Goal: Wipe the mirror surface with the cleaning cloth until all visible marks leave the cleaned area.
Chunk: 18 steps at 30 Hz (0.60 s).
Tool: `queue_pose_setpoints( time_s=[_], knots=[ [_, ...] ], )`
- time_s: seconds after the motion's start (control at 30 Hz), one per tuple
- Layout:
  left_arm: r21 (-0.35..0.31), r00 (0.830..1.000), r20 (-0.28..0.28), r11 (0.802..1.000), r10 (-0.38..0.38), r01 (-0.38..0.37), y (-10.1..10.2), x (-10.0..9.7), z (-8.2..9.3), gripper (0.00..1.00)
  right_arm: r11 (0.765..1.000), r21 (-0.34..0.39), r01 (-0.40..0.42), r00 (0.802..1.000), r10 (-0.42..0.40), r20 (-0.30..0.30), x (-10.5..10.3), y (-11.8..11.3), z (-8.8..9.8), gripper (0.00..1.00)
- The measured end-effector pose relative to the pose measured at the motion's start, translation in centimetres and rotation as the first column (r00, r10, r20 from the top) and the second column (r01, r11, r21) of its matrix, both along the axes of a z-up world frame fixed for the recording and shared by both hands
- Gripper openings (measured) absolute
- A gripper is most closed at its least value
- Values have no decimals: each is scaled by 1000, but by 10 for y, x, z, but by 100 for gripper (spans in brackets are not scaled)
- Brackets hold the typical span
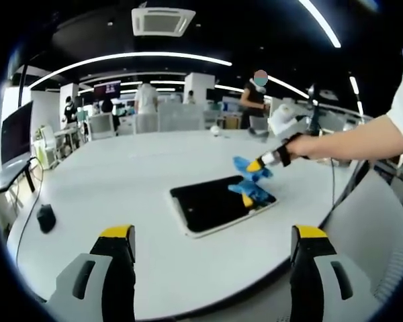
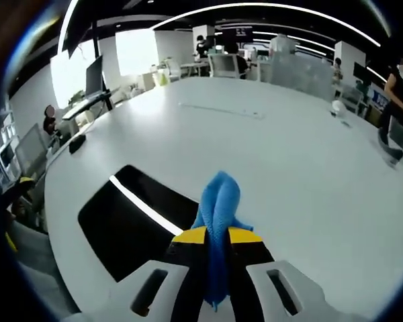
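A dark rectangular mirror (image 1: 218, 203) with a white rim lies flat on the white table (image 1: 121, 174). In the left gripper view my left gripper (image 1: 211, 245) stands open over the near table edge, nothing between its yellow-tipped fingers. The right gripper (image 1: 258, 164), held by a person's hand, comes in from the right, shut on a blue cleaning cloth (image 1: 250, 181) that rests on the mirror's far right corner. In the right gripper view the cloth (image 2: 218, 215) is pinched between the right gripper's (image 2: 217, 236) jaws, just above the mirror (image 2: 131, 218) with a light strip reflected in it.
A black mouse (image 1: 46, 217) with a cable lies at the table's left edge (image 2: 76, 143). A small white object (image 1: 215, 131) sits at the far side. Chairs, desks, monitors and people stand beyond the table.
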State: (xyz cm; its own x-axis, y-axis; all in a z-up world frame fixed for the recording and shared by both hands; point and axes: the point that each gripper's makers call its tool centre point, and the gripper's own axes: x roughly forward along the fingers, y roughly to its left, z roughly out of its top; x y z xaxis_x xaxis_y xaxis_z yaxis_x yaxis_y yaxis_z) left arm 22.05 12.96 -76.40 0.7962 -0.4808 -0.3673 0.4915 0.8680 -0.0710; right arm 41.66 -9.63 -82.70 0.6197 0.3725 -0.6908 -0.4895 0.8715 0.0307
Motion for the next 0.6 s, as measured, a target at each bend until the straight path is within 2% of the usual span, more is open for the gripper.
queue_pose_setpoints(
  time_s=[0.1, 0.2, 0.37, 0.6],
  knots=[
    [2, 1000, 5, 1000, -1, 1, 0, 0, 1, 99, 1000, -3, -3, 1000, 3, -13, 2, 4, -7, 5],
    [2, 1000, 3, 1000, -9, 8, -1, 0, 1, 99, 1000, 18, 8, 1000, -7, -23, 4, 7, -9, 5],
    [1, 1000, 0, 1000, -10, 10, -1, 0, 0, 98, 1000, 6, 5, 1000, -5, -26, 11, 6, -12, 5],
    [2, 1000, -5, 1000, -17, 17, -2, -1, 0, 98, 1000, -6, 3, 999, -3, -54, 5, 8, -21, 5]
  ],
)
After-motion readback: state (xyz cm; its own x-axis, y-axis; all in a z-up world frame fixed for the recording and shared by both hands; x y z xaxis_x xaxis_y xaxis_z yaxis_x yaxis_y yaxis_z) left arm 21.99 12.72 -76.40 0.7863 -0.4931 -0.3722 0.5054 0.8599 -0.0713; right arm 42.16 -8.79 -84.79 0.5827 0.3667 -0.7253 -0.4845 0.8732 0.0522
